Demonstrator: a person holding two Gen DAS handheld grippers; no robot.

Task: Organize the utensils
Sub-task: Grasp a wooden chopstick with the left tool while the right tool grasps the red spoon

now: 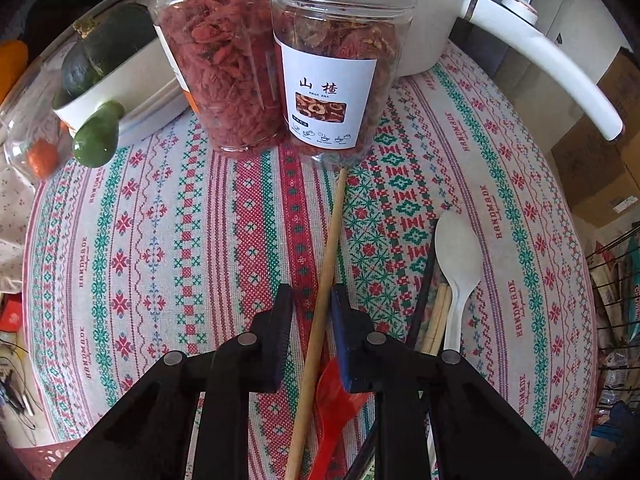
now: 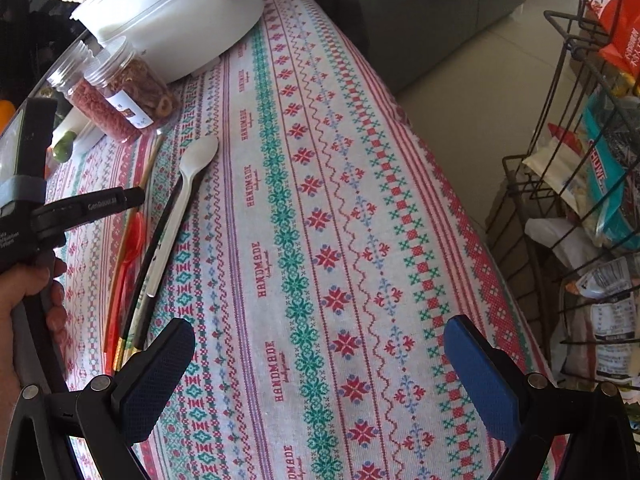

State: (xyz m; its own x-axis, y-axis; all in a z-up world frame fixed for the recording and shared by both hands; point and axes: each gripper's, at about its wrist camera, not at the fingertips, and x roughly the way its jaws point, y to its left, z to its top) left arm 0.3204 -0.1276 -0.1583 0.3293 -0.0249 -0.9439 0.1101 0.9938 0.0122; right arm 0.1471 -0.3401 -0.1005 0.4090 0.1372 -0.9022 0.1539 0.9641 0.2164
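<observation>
In the left wrist view, my left gripper (image 1: 312, 294) straddles a long wooden chopstick (image 1: 328, 264) lying on the patterned tablecloth; the jaws stand slightly apart around it, and I cannot tell whether they pinch it. A red plastic spoon (image 1: 334, 396) lies under the right finger. A white spoon (image 1: 456, 276), a dark chopstick (image 1: 422, 300) and a pale chopstick pair (image 1: 438, 316) lie to the right. In the right wrist view, my right gripper (image 2: 320, 352) is open and empty above the cloth; the white spoon (image 2: 188, 184) and red spoon (image 2: 128, 252) lie to its left.
Two clear jars of dried red fruit (image 1: 336, 76) stand at the back, beside a white pot with a long handle (image 1: 540, 60) and a white dish of green vegetables (image 1: 100, 76). A wire rack of packets (image 2: 592, 184) stands off the table's right edge.
</observation>
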